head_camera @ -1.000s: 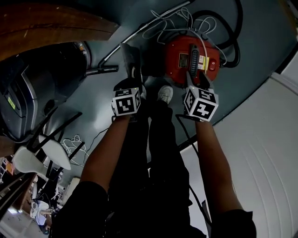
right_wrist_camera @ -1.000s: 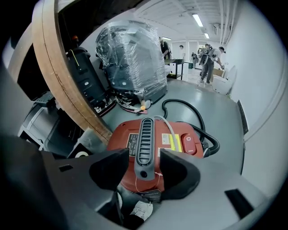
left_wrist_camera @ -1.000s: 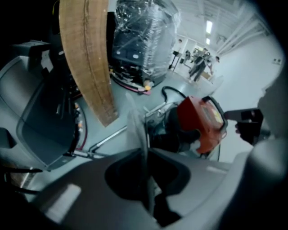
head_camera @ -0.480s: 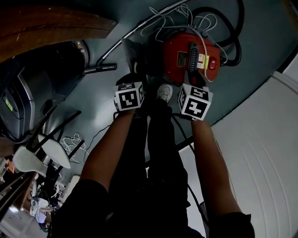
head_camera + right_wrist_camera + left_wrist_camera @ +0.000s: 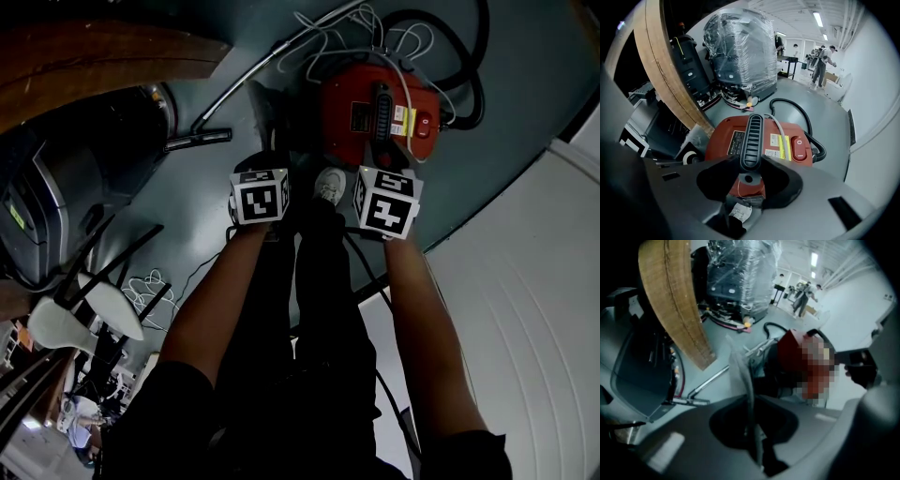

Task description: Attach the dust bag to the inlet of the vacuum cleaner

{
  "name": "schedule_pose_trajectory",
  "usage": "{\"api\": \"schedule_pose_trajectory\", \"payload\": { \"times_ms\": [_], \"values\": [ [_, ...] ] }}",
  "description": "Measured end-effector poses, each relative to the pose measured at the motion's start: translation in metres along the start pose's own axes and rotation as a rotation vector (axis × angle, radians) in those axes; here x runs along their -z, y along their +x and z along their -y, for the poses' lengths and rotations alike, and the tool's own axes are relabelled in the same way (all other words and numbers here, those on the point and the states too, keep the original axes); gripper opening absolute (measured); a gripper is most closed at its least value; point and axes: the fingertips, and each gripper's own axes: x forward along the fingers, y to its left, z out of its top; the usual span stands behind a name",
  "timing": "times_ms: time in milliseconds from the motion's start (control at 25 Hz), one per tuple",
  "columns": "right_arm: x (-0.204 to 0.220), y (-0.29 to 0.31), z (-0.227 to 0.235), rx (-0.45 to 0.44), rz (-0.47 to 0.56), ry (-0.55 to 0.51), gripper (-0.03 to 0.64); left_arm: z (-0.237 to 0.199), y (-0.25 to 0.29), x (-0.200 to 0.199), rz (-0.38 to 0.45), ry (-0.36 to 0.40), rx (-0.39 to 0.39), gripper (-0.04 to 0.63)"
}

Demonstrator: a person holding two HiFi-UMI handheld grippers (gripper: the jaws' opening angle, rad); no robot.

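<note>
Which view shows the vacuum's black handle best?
Right gripper view: the handle fills the centre, sharp and close. Head view shows it small and dark from above. Left gripper view: a blurred patch hides it.

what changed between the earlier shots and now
The right gripper edged in toward the red vacuum cleaner. Its jaws have just been closing and now clamp the black handle. The left gripper keeps its hold on the dust bag, and the vacuum cleaner has not shifted.
</note>
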Motion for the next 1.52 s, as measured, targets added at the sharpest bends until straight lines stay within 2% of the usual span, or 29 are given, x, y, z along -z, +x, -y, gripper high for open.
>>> {"api": "schedule_pose_trajectory", "payload": {
  "times_ms": [320, 520, 600, 680, 760, 840, 1000, 1040, 1080, 1120, 1280, 1360, 1400, 1440, 1520],
  "values": [
    [-0.001, 0.000, 0.000, 0.004, 0.011, -0.008, 0.137, 0.010, 0.008, -0.003, -0.044, 0.055, 0.052, 0.029],
    [-0.002, 0.000, -0.001, -0.001, 0.018, -0.006, 0.137, 0.018, 0.008, -0.009, -0.059, 0.159, 0.063, 0.034],
    [-0.002, 0.000, 0.000, -0.002, 0.019, -0.004, 0.137, 0.019, 0.009, -0.006, -0.076, 0.120, 0.077, 0.038],
    [-0.001, 0.000, 0.000, -0.003, 0.021, -0.004, 0.137, 0.019, 0.010, -0.004, -0.094, 0.043, 0.110, 0.041],
    [-0.001, -0.001, 0.001, -0.005, 0.022, -0.003, 0.137, 0.022, 0.008, -0.006, -0.106, 0.024, 0.145, 0.042],
    [-0.001, -0.001, 0.001, -0.010, 0.023, -0.001, 0.135, 0.024, 0.009, -0.005, -0.117, 0.080, 0.162, 0.043],
    [-0.001, -0.001, 0.000, -0.016, 0.019, 0.003, 0.136, 0.029, 0.010, -0.002, -0.101, 0.278, 0.141, 0.043],
    [-0.001, -0.001, 0.000, -0.015, 0.019, 0.003, 0.135, 0.031, 0.010, 0.000, -0.096, 0.297, 0.140, 0.044],
    [-0.001, -0.001, 0.001, -0.013, 0.020, 0.003, 0.135, 0.031, 0.011, 0.002, -0.094, 0.280, 0.147, 0.046],
    [0.000, -0.001, 0.001, -0.011, 0.021, 0.003, 0.135, 0.032, 0.012, 0.004, -0.096, 0.230, 0.164, 0.046],
    [0.000, 0.000, 0.003, -0.007, 0.020, 0.001, 0.135, 0.034, 0.015, 0.003, -0.115, -0.082, 0.298, 0.060],
    [0.000, 0.000, 0.002, -0.007, 0.017, 0.001, 0.135, 0.033, 0.015, -0.001, -0.113, -0.202, 0.372, 0.061],
    [0.000, -0.001, 0.002, -0.007, 0.014, 0.000, 0.135, 0.032, 0.015, -0.002, -0.110, -0.212, 0.395, 0.060],
    [0.000, -0.001, 0.001, -0.008, 0.011, 0.000, 0.135, 0.033, 0.014, -0.003, -0.107, -0.174, 0.401, 0.058],
    [0.000, -0.001, 0.001, -0.010, 0.010, -0.003, 0.135, 0.037, 0.013, -0.001, -0.112, 0.028, 0.370, 0.054]
  ]
}}
